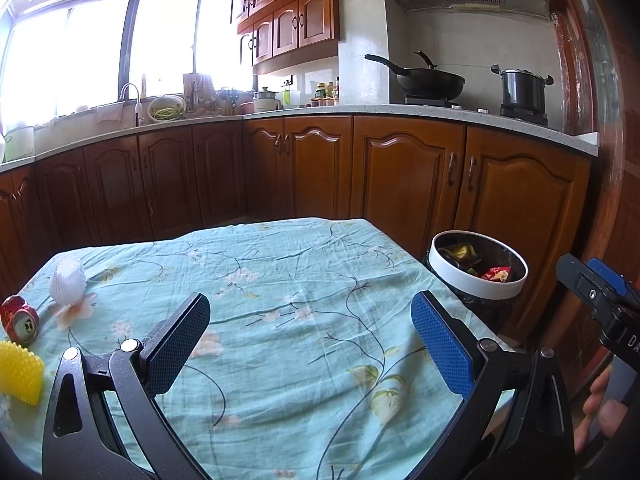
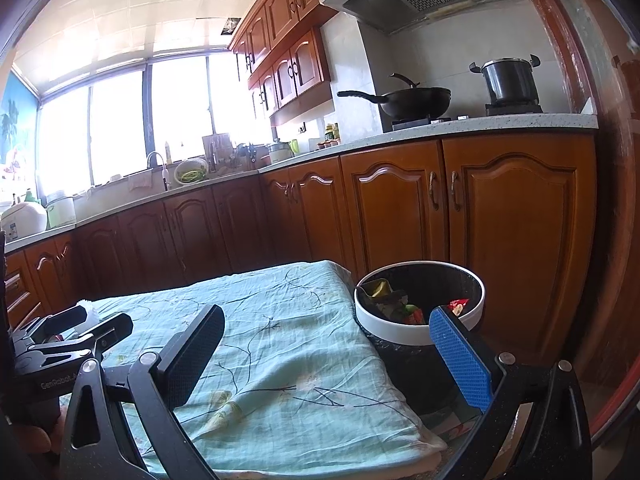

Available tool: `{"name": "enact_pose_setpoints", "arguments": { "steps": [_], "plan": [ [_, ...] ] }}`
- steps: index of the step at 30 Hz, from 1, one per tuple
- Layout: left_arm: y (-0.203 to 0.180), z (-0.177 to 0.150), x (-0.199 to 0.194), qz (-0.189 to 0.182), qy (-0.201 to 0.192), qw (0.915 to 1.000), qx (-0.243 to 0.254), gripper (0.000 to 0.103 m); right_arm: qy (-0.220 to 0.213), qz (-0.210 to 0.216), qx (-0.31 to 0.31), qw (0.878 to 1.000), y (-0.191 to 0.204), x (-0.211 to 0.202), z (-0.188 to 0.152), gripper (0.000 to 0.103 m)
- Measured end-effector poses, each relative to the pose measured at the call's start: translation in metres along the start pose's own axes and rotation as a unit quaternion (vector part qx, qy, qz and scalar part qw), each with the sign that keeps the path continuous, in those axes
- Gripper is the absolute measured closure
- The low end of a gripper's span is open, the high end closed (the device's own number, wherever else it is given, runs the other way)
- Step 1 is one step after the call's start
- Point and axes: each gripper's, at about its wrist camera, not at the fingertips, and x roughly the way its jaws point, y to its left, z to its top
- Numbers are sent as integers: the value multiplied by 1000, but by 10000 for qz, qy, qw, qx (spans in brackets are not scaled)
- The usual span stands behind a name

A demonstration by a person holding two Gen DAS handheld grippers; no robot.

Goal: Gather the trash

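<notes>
A crushed red can (image 1: pixel 19 321), a white foam fruit net (image 1: pixel 67 280) and a yellow spiky piece (image 1: pixel 19 372) lie at the table's left edge in the left wrist view. My left gripper (image 1: pixel 316 344) is open and holds nothing, hovering over the middle of the teal floral cloth (image 1: pixel 280 280). My right gripper (image 2: pixel 332 352) is open too, over the table's right edge, with its blue finger (image 2: pixel 460 360) in front of the bin. The white-rimmed bin (image 2: pixel 416 334) beside the table holds wrappers. The left gripper (image 2: pixel 76 336) also shows in the right wrist view.
Wooden cabinets (image 1: pixel 400 172) and a counter run behind the table. A wok (image 1: pixel 432 80) and a pot (image 1: pixel 522 88) sit on the stove. A sink and dishes stand under the window. A person's hand (image 1: pixel 600 412) grips the right tool at the lower right.
</notes>
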Motion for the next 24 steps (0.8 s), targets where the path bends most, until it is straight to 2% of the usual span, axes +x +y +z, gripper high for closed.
{"name": "enact_pose_setpoints", "arguments": {
  "steps": [24],
  "plan": [
    [0, -1, 0, -9, 19, 10000, -8, 0, 18, 61, -1, 10000, 3, -1, 0, 0]
  ]
}}
